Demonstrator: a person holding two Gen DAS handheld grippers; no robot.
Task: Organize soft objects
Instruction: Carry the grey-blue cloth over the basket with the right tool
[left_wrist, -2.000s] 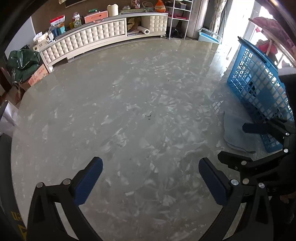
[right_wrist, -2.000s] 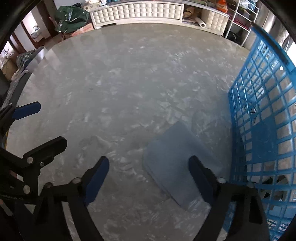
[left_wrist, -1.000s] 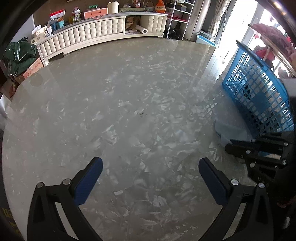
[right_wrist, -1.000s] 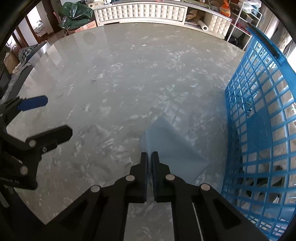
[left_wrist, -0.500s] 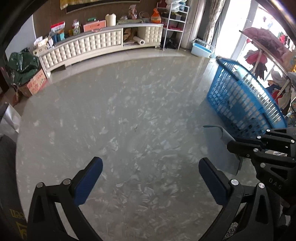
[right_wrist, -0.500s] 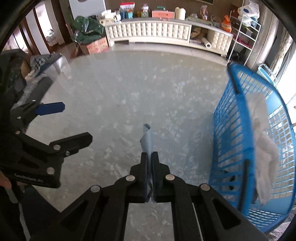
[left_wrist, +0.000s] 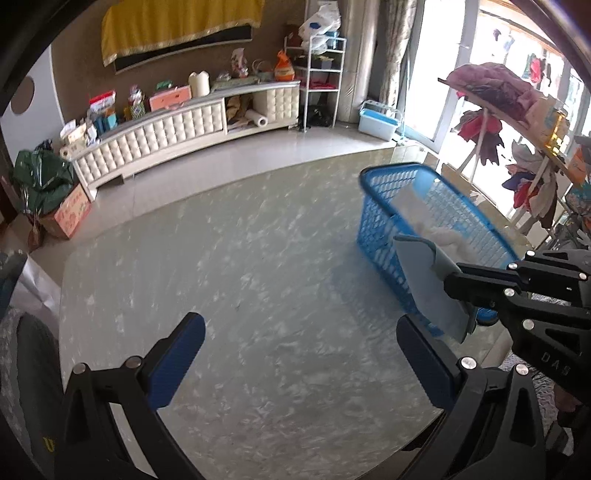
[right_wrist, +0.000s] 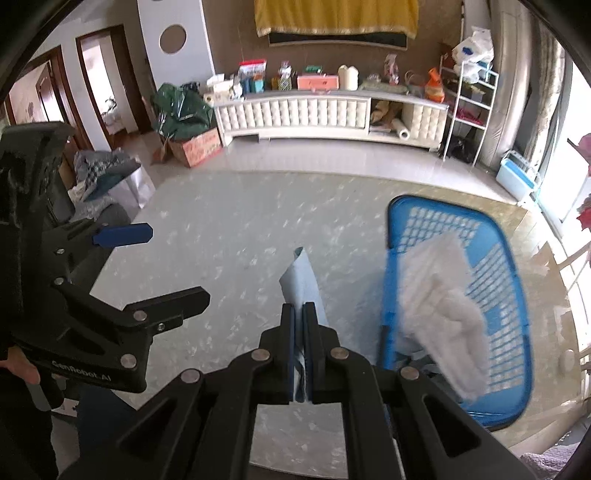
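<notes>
Tongs first: the right tongs (right_wrist: 299, 350) are clamped tight on a thin pale-blue soft sheet (right_wrist: 303, 280), and the left tongs (left_wrist: 299, 365) are spread wide with nothing between their blue pads.

Big change from a second ago: back then the sheet was lying flat on the grey marbled desk (left_wrist: 258, 295) with the right tongs just pinched onto its near edge. Now it's lifted clear off the surface and both views look down from a lot higher up, so you suddenly see the whole room behind. My read is the pick-up part is done and what's left is carrying it over the blue plastic lattice basket (right_wrist: 461, 229), though that's a guess.

In the right wrist view the sheet sticks up in the centre of the frame, folded lengthwise into a narrow strip with its top corner curled. In the left wrist view it's at the right, in front of the basket wall, hanging as a floppy panel. Looks thin and limp, foam or felt maybe, can't tell. A fluffy white cloth (right_wrist: 439, 302) is already draped inside the basket.
</notes>
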